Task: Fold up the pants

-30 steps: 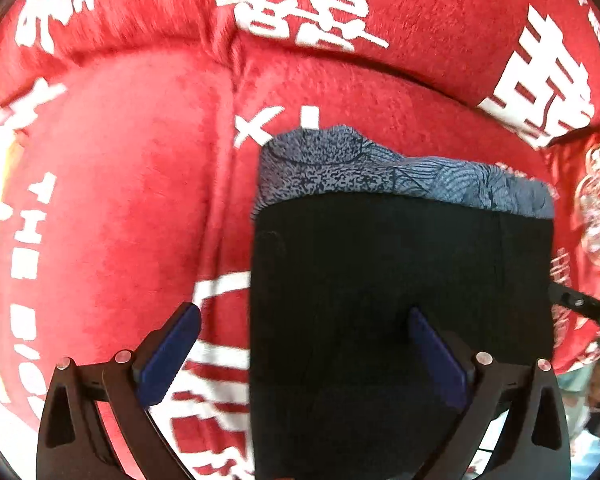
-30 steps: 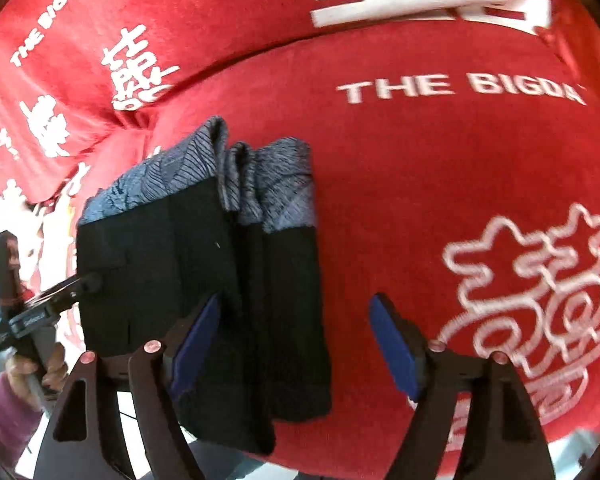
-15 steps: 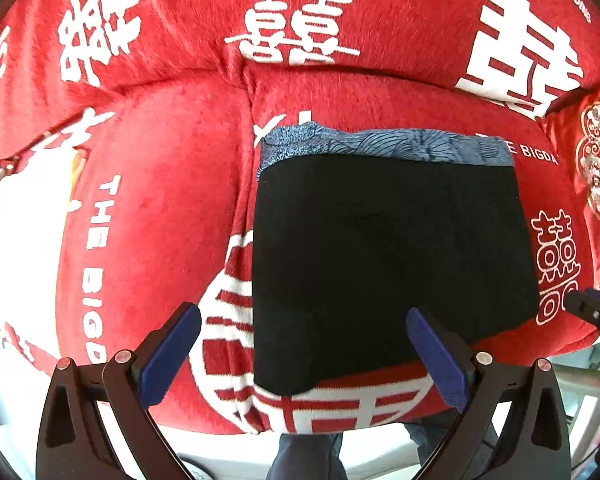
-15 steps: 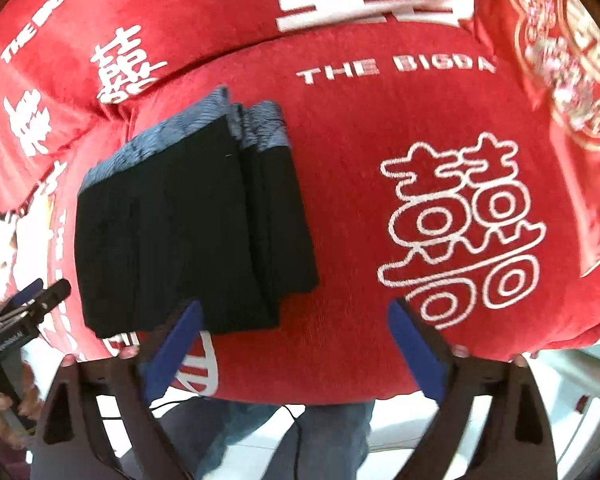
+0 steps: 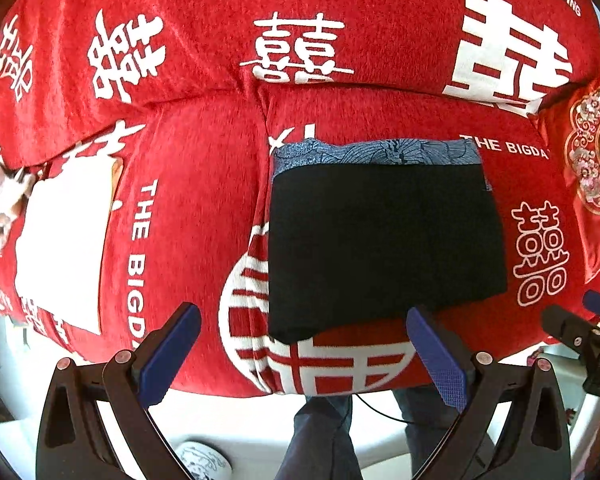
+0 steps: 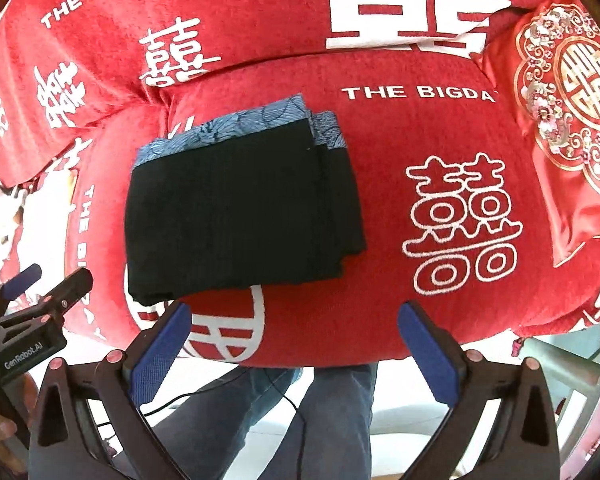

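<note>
The black pants (image 5: 384,240) lie folded into a compact rectangle on the red sofa seat (image 5: 196,216), with a blue patterned waistband along the far edge. They also show in the right wrist view (image 6: 240,208), stacked in several layers. My left gripper (image 5: 304,344) is open and empty, held back above the seat's front edge, clear of the pants. My right gripper (image 6: 296,344) is open and empty, also back from the pants. Each gripper shows at the edge of the other's view.
The sofa cover carries white characters and "THE BIGDAY" lettering. A red and gold embroidered cushion (image 6: 568,92) lies at the right. A white patch (image 5: 64,240) sits on the left seat. The person's legs in blue jeans (image 6: 268,420) stand below the seat edge.
Both grippers have pulled back and up from the folded pants. The pants now lie farther off and have not moved on the seat.
</note>
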`<state>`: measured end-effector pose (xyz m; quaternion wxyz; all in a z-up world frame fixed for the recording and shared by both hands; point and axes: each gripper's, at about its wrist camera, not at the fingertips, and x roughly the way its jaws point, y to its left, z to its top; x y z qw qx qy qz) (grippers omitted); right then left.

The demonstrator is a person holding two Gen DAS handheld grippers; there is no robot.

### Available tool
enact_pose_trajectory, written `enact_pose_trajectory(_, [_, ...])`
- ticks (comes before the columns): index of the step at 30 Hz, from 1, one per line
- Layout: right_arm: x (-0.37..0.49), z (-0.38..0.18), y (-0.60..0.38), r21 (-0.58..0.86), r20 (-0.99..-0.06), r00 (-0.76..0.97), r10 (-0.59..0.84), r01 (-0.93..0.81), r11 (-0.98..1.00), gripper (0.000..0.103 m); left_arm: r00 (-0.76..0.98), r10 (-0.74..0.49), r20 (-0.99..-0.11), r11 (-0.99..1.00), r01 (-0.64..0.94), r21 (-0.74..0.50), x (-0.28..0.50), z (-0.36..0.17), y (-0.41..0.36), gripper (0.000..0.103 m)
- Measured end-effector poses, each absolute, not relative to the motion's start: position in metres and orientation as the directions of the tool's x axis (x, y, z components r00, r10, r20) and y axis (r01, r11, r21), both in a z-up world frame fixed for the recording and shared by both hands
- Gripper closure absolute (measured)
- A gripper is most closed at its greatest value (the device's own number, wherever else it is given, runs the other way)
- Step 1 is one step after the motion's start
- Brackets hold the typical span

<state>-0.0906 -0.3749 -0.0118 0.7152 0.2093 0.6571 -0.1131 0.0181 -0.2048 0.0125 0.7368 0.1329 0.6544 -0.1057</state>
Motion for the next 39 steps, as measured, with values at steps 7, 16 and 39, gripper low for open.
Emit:
enact_pose_trajectory(7, [-0.083,0.004,-0.362,0.148,-0.988,0.095,0.119,0.419,0.896,0.000,0.118,0.023,-0.993,0.951,0.305,0.058,0.019,0.025,-0.199,0.000])
enact_pose_trajectory(16, [-0.071,0.017,-0.357,0.146,-0.988,0.097,0.117,0.395,0.907,0.000,0.132,0.016,-0.991,0.952,0.302,0.055,0.018,0.036,-0.201,0.000])
enact_pose_trajectory(39, [-0.063,0.024,-0.345,0.116,-0.992,0.084,0.091,0.362,0.925,0.000,0.121,0.003,-0.993,0.948,0.315,0.042,0.011,0.042,-0.203,0.000])
